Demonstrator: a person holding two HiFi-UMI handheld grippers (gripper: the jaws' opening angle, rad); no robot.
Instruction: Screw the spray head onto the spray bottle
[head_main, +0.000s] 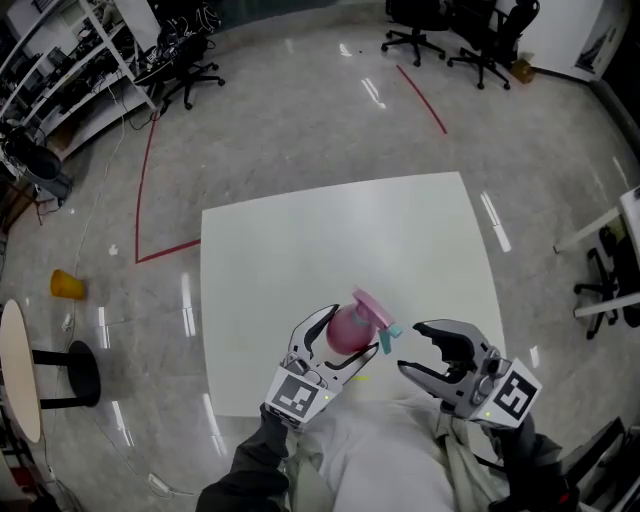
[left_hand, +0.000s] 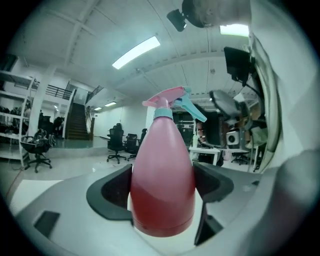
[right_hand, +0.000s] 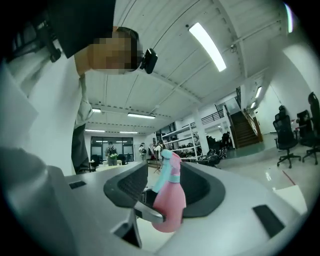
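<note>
- The left gripper (head_main: 350, 332), at the lower middle of the head view, is clenched on the bottle (head_main: 343, 327). Its own view shows both dark pads pressed against the pink body low down, near the wide end. That looks like a bracing grip, meant to keep the bottle from turning while the top is worked.
- The bottle is held up off the table (head_main: 340, 230), lying roughly level in front of the person. This leaves the neck free on all sides.
- The head (head_main: 372, 310) already sits on the neck, its teal collar flush against the pink shoulder and the teal trigger pointing toward the lower right of the head view. The task seems to be between twists or close to finished.
- The right gripper (head_main: 412, 348), at the lower right, has its jaws released and holds nothing. Its tips are just beside the trigger and not touching it. In its own view the bottle shows in the gap but lies beyond the pads. It seems placed to take the head again.
- Hidden: the thread is under the collar, so I cannot tell how tight the head sits.
- In the head view the left jaws cover part of the bottle's body.
- The person's arms are cut off at the bottom edge.
</note>
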